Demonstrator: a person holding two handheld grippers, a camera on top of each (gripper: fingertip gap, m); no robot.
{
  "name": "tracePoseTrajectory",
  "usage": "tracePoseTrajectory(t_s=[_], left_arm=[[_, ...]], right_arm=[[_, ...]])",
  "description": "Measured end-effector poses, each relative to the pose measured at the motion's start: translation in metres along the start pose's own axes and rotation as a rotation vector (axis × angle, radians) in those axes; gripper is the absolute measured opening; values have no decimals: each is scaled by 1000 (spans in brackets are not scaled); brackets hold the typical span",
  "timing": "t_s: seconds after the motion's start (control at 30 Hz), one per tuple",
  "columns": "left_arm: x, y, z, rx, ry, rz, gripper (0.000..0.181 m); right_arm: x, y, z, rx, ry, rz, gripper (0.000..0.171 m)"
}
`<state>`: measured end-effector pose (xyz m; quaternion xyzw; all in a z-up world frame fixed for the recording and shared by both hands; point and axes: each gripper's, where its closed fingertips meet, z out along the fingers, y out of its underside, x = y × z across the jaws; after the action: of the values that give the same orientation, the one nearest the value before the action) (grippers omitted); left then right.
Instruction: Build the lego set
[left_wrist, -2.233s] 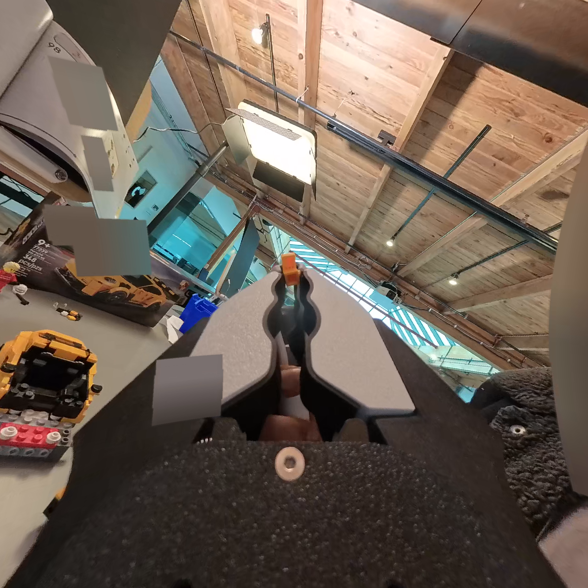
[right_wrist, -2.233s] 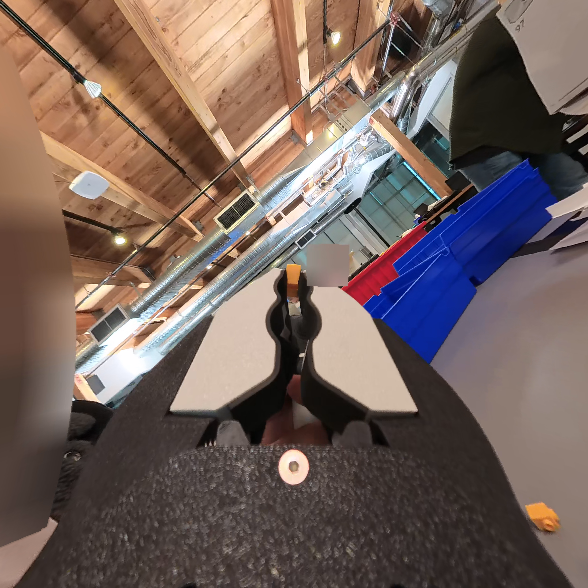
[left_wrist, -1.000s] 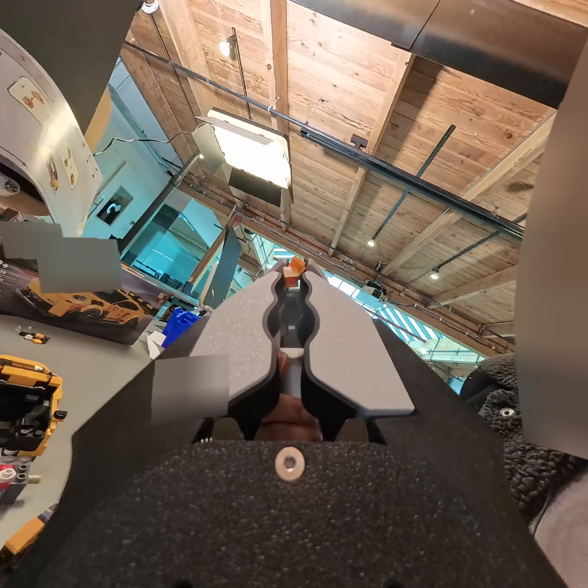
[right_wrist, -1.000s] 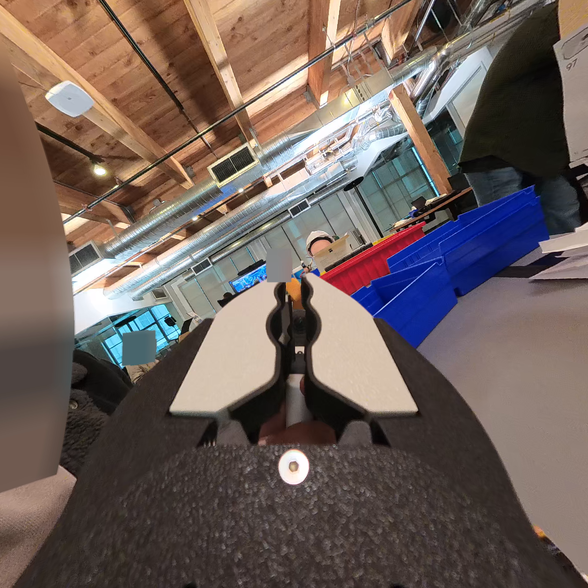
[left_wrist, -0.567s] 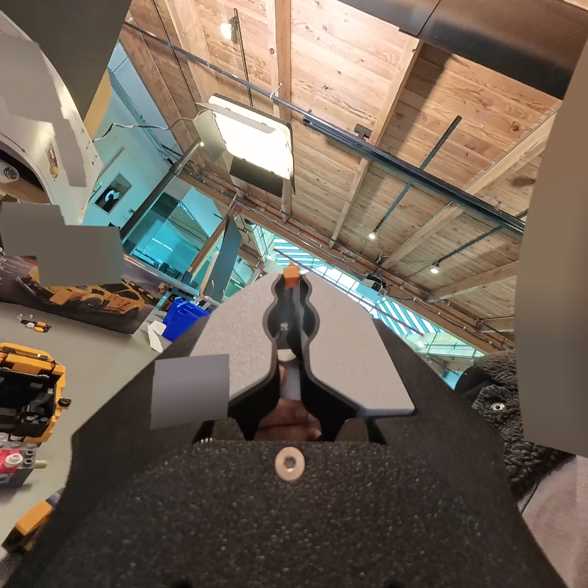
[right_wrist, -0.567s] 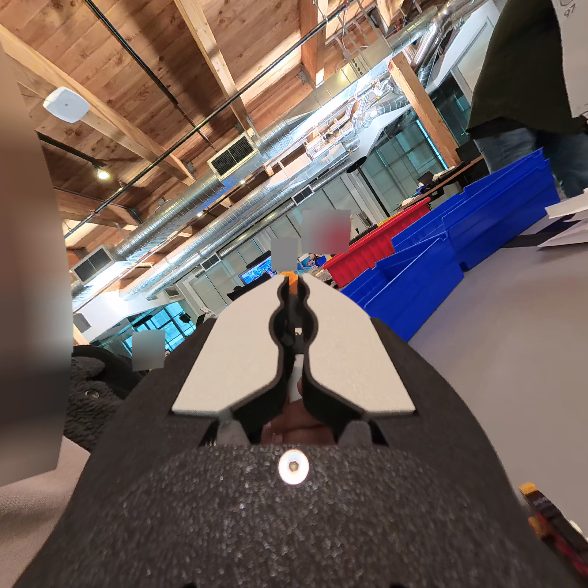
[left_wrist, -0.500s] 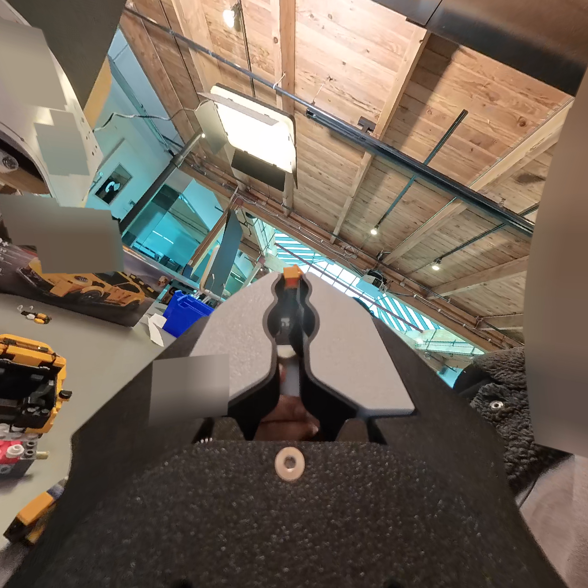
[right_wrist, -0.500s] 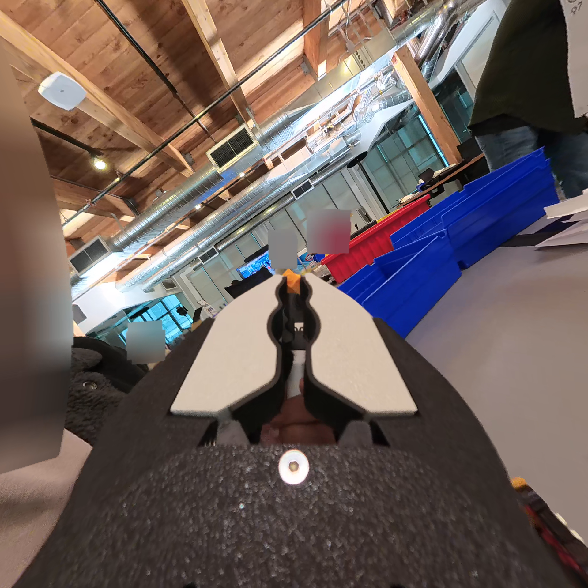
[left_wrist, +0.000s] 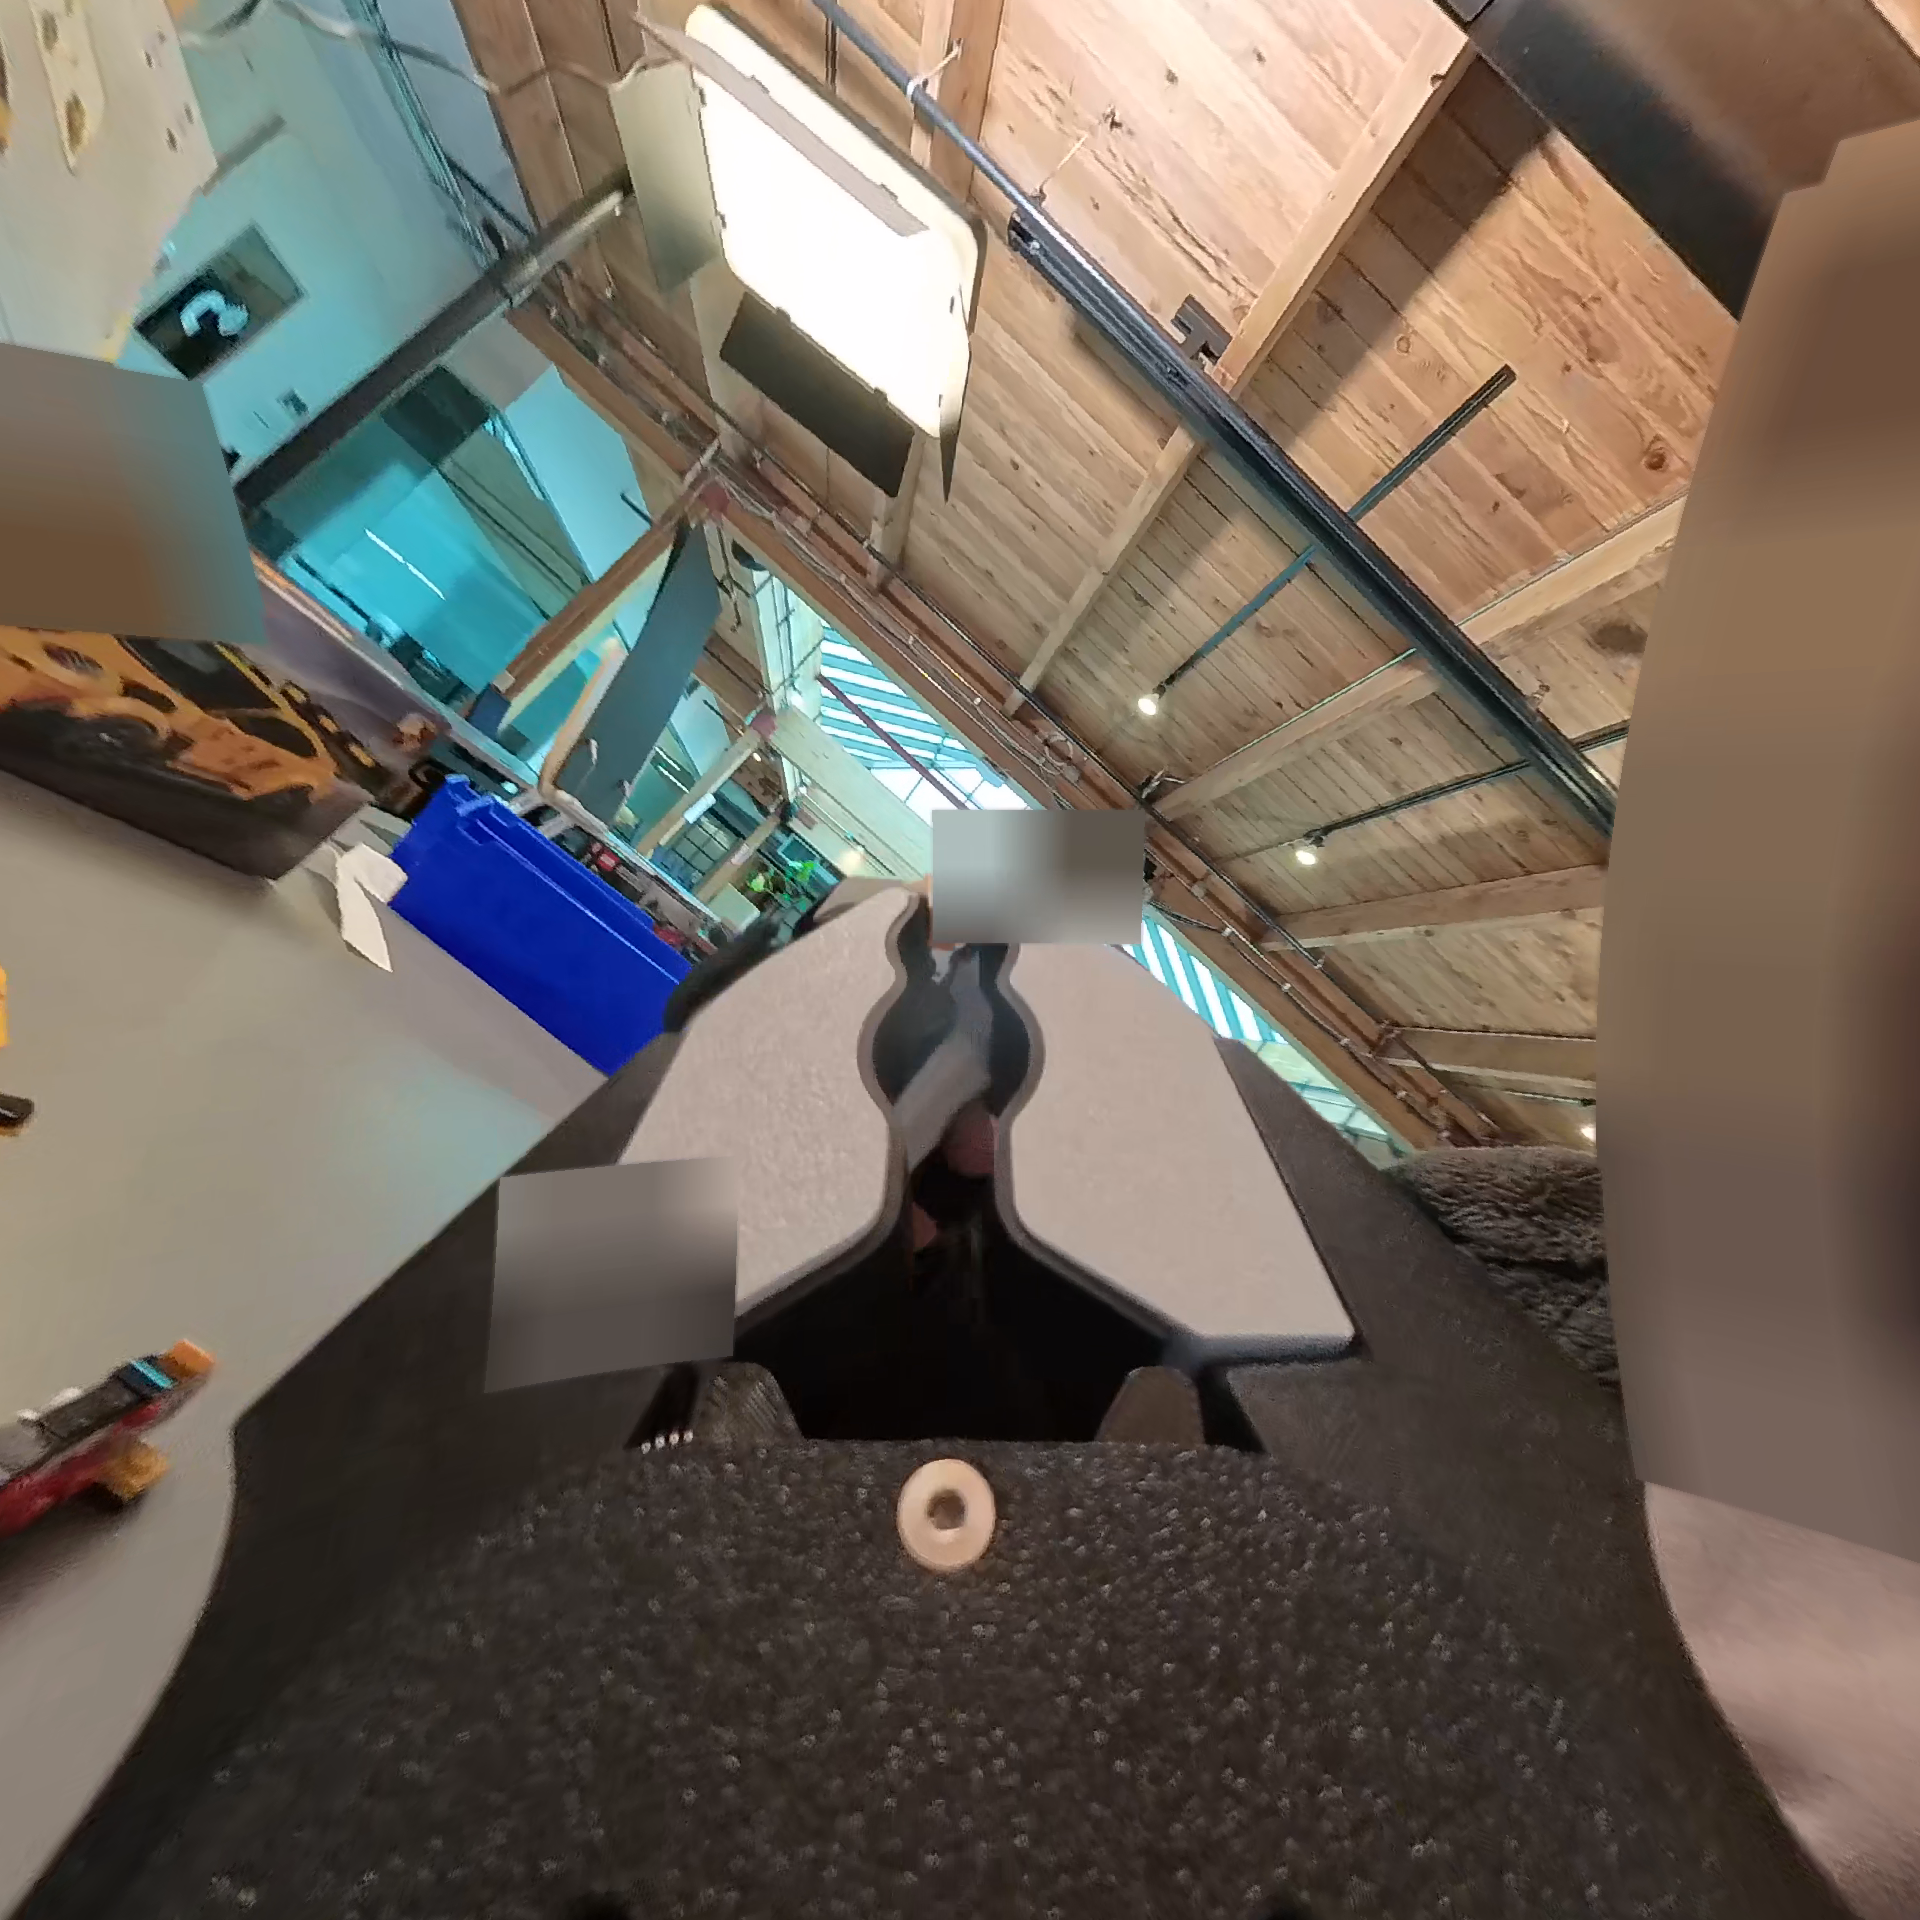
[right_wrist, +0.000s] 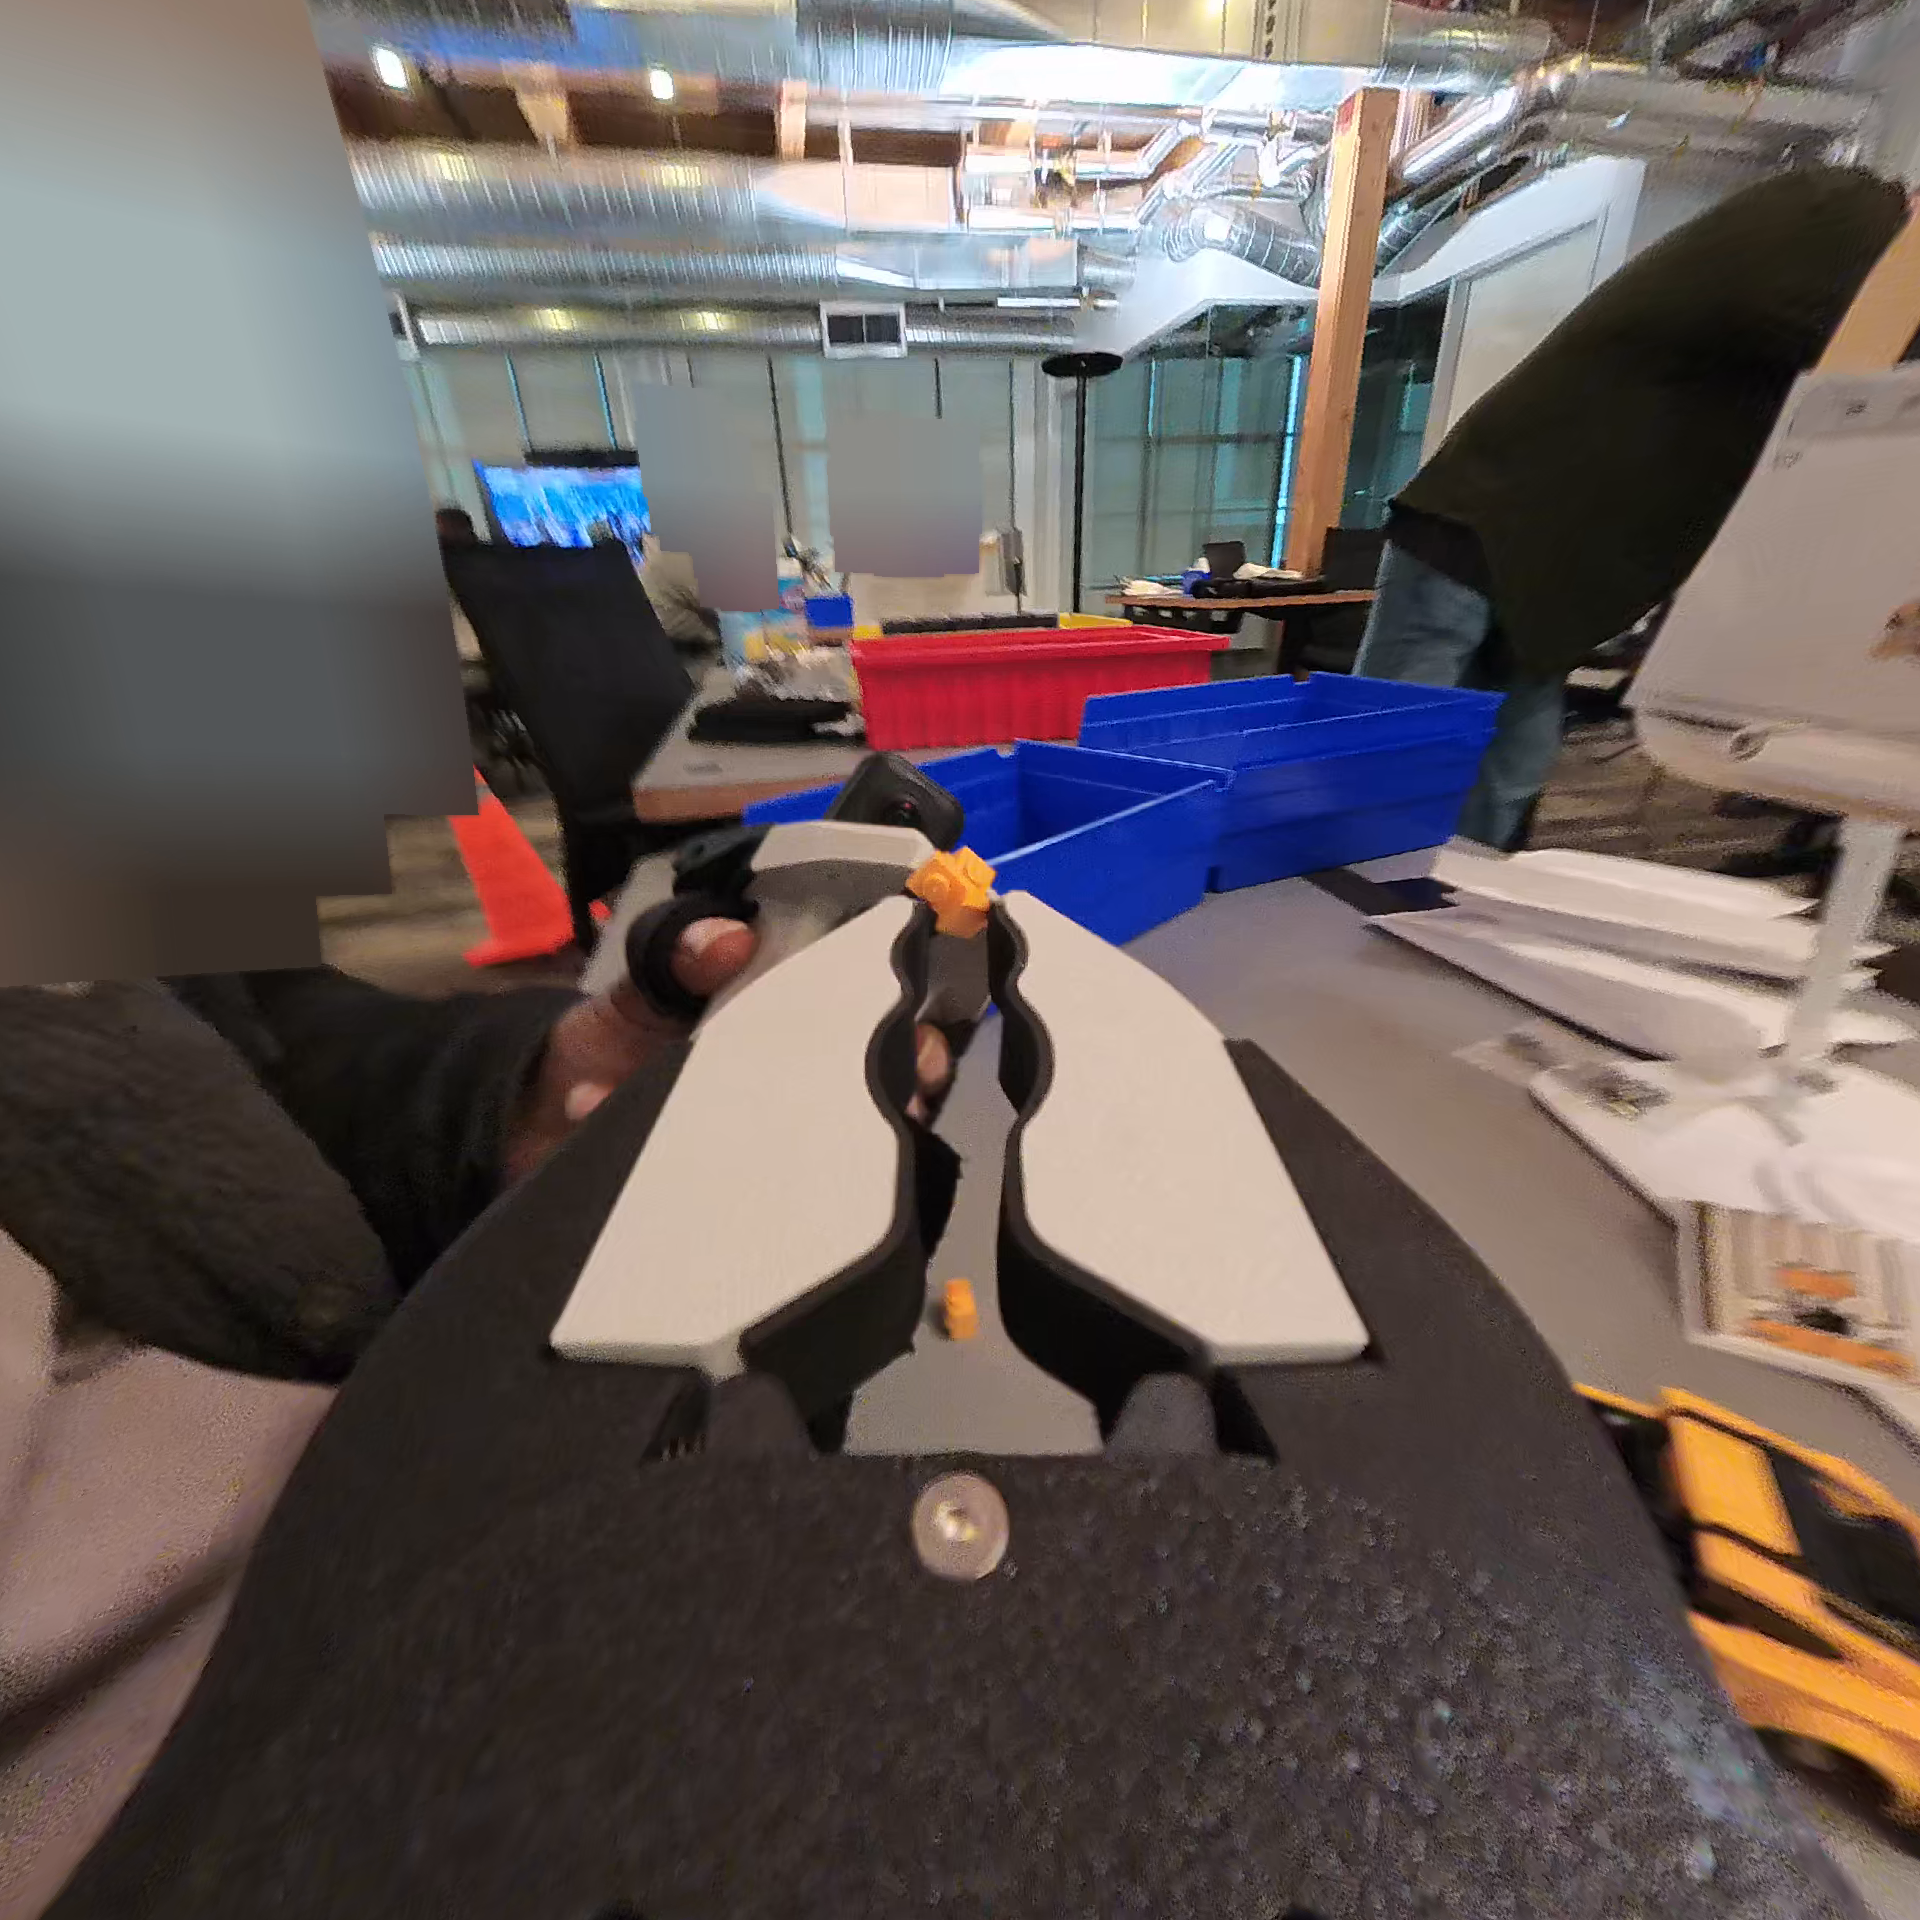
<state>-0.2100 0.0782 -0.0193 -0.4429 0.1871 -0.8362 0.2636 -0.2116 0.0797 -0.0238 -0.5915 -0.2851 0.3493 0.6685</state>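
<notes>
Right gripper (right_wrist: 951, 914): fingers nearly together, pinching a small orange lego piece (right_wrist: 948, 890) at their tips, held level above the grey table (right_wrist: 1299, 997); half a second ago this camera faced the ceiling.
Left gripper (left_wrist: 951, 935): fingers close together, tips hidden under a blur patch; whether the orange bit seen there a moment ago is still held cannot be told. It shows just behind the right tips in the right wrist view, a bare hand (right_wrist: 644, 997) around it.
Loose part: a second small orange piece (right_wrist: 958, 1306) lies on the table below the right fingers.
Model: the yellow-and-black lego car (right_wrist: 1787, 1558) sits low at the right, well apart from the held piece.
Also on the table: blue bins (right_wrist: 1278, 769), instruction sheets (right_wrist: 1621, 935), a red-and-orange sub-build (left_wrist: 94, 1423).
Reading: both tools have swung down from a raised inspection; the held piece probably goes to the car next.
</notes>
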Motion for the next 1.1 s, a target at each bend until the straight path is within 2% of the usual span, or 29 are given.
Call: tracePoseTrajectory(t_s=[0.2,0.33,0.4,0.5,0.6,0.7,0.83,1.1], left_arm=[[-4,7,3,-40,1,-120,10],[-5,13,4,-73,-6,-153,10],[-5,15,4,-90,-7,-146,10],[-2,21,4,-160,-3,-82,9],[7,30,4,-256,7,63,10],[10,30,3,-298,-1,173,10],[14,33,2,-346,14,200,10],[8,56,-3,-600,-76,418,10]], right_arm=[[2,3,-7,-99,78,-356,10],[4,2,-11,-110,74,-395,10],[3,4,-13,-128,42,-329,8],[-2,1,-17,-115,-69,6,7],[-10,-6,-21,-80,-204,381,7],[-18,-6,-23,-56,-255,578,7],[-22,-2,-23,-24,-276,699,7],[-26,16,-34,-213,-266,579,7]])
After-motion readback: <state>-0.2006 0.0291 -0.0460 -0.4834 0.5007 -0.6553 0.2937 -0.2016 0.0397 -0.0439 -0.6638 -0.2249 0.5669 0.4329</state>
